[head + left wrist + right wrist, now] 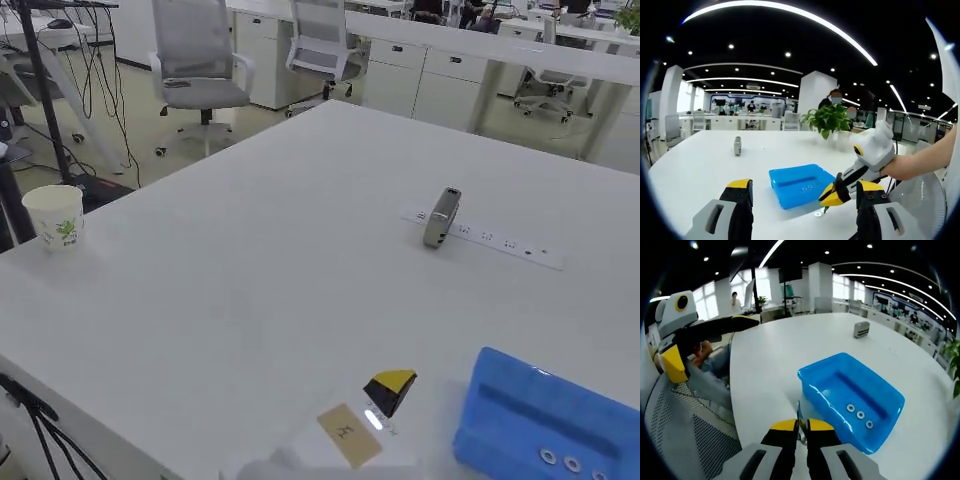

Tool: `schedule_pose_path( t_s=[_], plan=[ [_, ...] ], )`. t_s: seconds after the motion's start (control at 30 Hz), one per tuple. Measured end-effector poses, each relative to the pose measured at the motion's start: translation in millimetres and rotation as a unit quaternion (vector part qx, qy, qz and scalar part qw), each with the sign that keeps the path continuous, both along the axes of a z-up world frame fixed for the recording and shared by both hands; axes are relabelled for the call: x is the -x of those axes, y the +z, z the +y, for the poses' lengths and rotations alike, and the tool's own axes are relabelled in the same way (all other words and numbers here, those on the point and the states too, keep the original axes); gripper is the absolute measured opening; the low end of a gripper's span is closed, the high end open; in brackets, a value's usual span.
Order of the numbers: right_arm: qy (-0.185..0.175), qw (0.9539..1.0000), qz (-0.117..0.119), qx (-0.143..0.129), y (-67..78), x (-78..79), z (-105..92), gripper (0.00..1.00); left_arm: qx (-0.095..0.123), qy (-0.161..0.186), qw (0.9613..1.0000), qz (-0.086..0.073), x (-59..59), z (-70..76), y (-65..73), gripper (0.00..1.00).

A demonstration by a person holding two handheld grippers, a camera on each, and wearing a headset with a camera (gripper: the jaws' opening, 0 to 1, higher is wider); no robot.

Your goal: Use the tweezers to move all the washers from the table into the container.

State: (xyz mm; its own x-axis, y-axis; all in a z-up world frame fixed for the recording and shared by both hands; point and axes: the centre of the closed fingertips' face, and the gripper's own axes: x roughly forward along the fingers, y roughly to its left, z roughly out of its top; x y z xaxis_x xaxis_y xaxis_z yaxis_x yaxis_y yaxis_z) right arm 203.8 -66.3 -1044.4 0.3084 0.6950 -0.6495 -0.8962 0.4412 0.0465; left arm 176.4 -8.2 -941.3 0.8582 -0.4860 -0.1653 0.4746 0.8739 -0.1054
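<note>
Washers (pixel 859 415), three in a row, lie on the floor of the blue container (pixel 822 385) on the white surface (pixel 770 355). A small pale ring (pixel 817 214), apparently a further washer, lies on the surface just outside the container's wall. The tweezers (pixel 824 207) point down at the surface, and their tip is just beside that ring; whether it touches the ring cannot be told. The right gripper (pixel 831 196), held in a person's hand (pixel 897 167), has its yellow-tipped jaws pressed together on the tweezers, and in its own view the thin metal shank stands between them, just short of the container's near corner. The left gripper (pixel 805 186) hangs above the surface with its jaws spread wide, facing the container and the right gripper from the other side and well apart from the washers. Farther back on the surface a grey device (pixel 441 217) stands on a white power strip (pixel 500 243), and a paper cup (pixel 52 215) sits near the far left edge.
</note>
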Motion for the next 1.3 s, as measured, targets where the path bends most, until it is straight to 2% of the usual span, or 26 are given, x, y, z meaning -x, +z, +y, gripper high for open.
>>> schedule_pose_path(
  t_s=[0.2,0.27,0.33,0.4,0.5,0.57,0.63,0.9,1.03,1.17,1.3],
  plan=[
    [-0.004,1.0000,0.001,0.008,1.1,0.0,2.6,0.03,-0.004,-0.001,1.0000,0.003,0.2,0.1,-1.8,0.86],
    [-0.027,0.9993,0.023,-0.013,1.6,-1.9,2.5,0.03,-0.003,0.001,1.0000,0.003,0.0,0.7,-1.8,0.86],
    [-0.068,0.9951,0.048,-0.053,4.7,-6.5,4.6,0.03,-0.003,0.000,1.0000,0.002,0.0,0.2,-1.4,0.86],
    [-0.086,0.9916,0.066,-0.070,5.5,-7.9,4.2,0.03,-0.004,-0.002,1.0000,0.002,0.3,-0.6,-1.7,0.86],
    [-0.067,0.9956,0.045,-0.047,6.7,-8.6,1.7,0.03,-0.005,-0.001,1.0000,0.003,0.0,0.0,-2.5,0.86],
    [-0.061,0.9965,0.040,-0.040,8.2,-7.3,3.1,0.03,-0.005,0.000,1.0000,0.002,-0.1,0.3,-2.1,0.86],
    [-0.062,0.9963,0.040,-0.044,11.0,-8.1,4.1,0.03,-0.006,-0.001,1.0000,0.002,-0.1,0.0,-2.4,0.86],
    [-0.074,0.9921,0.044,-0.091,36.9,-15.0,11.8,0.03,-0.006,0.000,1.0000,0.001,-0.3,0.6,-2.4,0.85],
    [-0.074,0.9907,0.030,-0.110,57.9,-21.3,20.4,0.03,-0.009,0.000,1.0000,0.001,-0.4,0.5,-2.5,0.86],
    [-0.077,0.9871,0.028,-0.138,71.7,-28.9,23.9,0.03,-0.012,0.002,0.9999,0.001,-0.5,1.3,-3.2,0.86],
    [-0.077,0.9861,0.022,-0.146,78.4,-37.1,27.5,0.03,-0.016,0.004,0.9999,0.001,-0.6,2.2,-3.8,0.86]
  ],
)
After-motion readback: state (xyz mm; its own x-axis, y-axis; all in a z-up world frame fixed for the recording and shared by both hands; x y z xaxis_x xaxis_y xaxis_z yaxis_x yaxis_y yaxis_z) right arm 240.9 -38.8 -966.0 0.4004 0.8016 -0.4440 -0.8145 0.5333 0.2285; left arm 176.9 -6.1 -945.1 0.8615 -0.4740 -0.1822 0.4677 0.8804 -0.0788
